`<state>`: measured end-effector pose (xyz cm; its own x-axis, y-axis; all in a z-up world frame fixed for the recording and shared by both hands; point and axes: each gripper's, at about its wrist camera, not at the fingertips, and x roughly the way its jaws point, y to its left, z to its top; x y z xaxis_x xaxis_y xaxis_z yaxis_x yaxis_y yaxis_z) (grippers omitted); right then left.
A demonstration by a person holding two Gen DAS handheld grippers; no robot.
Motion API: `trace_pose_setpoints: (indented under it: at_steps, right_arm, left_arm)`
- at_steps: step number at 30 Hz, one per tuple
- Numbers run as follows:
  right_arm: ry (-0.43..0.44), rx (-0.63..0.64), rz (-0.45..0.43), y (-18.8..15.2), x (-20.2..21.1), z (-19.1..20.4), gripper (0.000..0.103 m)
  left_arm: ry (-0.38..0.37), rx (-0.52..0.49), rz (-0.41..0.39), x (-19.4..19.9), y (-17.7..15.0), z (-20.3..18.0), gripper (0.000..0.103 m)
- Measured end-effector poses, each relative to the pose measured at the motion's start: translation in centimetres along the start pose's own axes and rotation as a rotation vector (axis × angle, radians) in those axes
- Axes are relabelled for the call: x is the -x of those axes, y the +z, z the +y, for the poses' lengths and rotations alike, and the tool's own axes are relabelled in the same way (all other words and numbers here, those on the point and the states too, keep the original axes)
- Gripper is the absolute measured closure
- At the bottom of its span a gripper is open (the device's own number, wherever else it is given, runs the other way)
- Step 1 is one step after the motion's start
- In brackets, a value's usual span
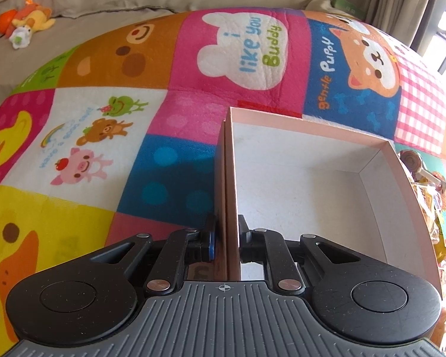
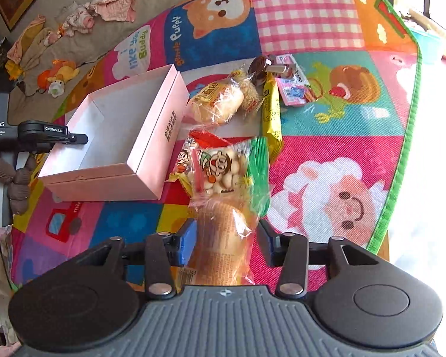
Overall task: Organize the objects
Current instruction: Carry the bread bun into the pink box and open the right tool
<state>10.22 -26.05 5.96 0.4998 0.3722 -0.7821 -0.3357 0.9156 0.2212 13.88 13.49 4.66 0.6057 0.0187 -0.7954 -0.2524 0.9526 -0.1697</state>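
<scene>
A pink cardboard box (image 1: 297, 175) lies open and empty on the colourful play mat (image 1: 104, 148). My left gripper (image 1: 227, 235) is shut on the box's left wall, one finger outside and one inside. In the right wrist view that box (image 2: 128, 136) lies to the left, with the left gripper (image 2: 74, 139) clamped on its far rim. My right gripper (image 2: 226, 247) is closed around a clear snack bag (image 2: 223, 208) printed with cartoon faces, and the bag fills the gap between its pads. Beyond the bag lie a bread-like packet (image 2: 217, 101), a yellow bar (image 2: 270, 113) and a pink packet (image 2: 294, 89).
A brown round object (image 2: 260, 65) sits at the far end of the snack pile. Plush toys (image 2: 59, 74) and crumpled clothes (image 2: 110, 3) lie on a beige cushion behind the mat. The mat's green edge (image 2: 401, 148) runs along the right. A gloved hand (image 2: 17, 184) holds the left gripper.
</scene>
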Motion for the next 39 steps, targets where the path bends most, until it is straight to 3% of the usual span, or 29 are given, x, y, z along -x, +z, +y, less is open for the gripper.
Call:
trace_pose_setpoints:
  at_steps: [1, 3, 8, 11, 14, 19, 22, 24, 26, 28, 31, 34, 36, 38, 39]
  right_arm:
    - [-0.022, 0.012, -0.032, 0.1, 0.3, 0.0, 0.040]
    - [-0.052, 0.030, -0.091, 0.8, 0.6, -0.1, 0.037]
    - [-0.139, 0.098, -0.201, 4.3, -0.5, 0.5, 0.037]
    - [-0.252, 0.223, -0.263, 7.4, -3.1, 1.3, 0.037]
    - [-0.316, 0.318, -0.258, 10.5, -6.4, 1.8, 0.037]
    - [-0.309, 0.219, -0.176, 15.1, -10.7, -0.8, 0.038]
    - [-0.222, 0.029, -0.124, 16.5, -11.5, -4.3, 0.038]
    - [-0.181, -0.032, -0.090, 16.0, -11.8, -5.9, 0.039]
    - [-0.209, -0.032, -0.058, 14.9, -11.9, -6.5, 0.053]
    - [-0.176, -0.054, -0.048, 13.7, -11.1, -7.2, 0.074]
    - [-0.150, -0.112, -0.027, 11.3, -9.0, -8.2, 0.083]
    - [-0.190, -0.099, -0.006, 8.5, -7.2, -7.9, 0.083]
    - [-0.148, -0.107, 0.007, 6.5, -5.6, -7.5, 0.080]
    - [-0.092, -0.146, 0.012, 5.1, -4.1, -7.1, 0.063]
    - [-0.075, -0.156, 0.000, 4.7, -3.6, -6.8, 0.047]
  left_arm:
    - [0.001, -0.008, 0.000, 0.1, -0.2, -0.1, 0.088]
    - [0.003, -0.025, -0.001, 0.3, -0.5, -0.5, 0.088]
    - [-0.002, -0.045, 0.010, 0.5, -0.9, -1.0, 0.088]
    - [0.000, -0.054, 0.012, 0.6, -1.0, -1.2, 0.088]
    - [-0.005, -0.043, 0.011, 0.6, -1.1, -1.1, 0.088]
    - [-0.020, -0.042, 0.008, 0.8, -1.4, -0.9, 0.087]
    - [-0.033, -0.041, 0.004, 0.8, -1.4, -0.8, 0.087]
    - [-0.046, -0.032, 0.005, 0.8, -1.4, -0.6, 0.087]
    - [-0.058, -0.026, 0.008, 0.8, -1.4, -0.4, 0.086]
    - [-0.062, -0.024, 0.009, 0.9, -1.4, -0.4, 0.086]
    - [-0.064, -0.021, 0.005, 1.0, -1.6, -0.3, 0.086]
    - [-0.064, -0.021, 0.003, 1.1, -1.8, -0.4, 0.086]
    - [-0.060, -0.024, 0.004, 1.3, -1.9, -0.6, 0.086]
    - [-0.057, -0.025, 0.006, 1.4, -2.0, -0.7, 0.086]
    - [-0.057, -0.022, 0.007, 1.5, -2.1, -0.7, 0.086]
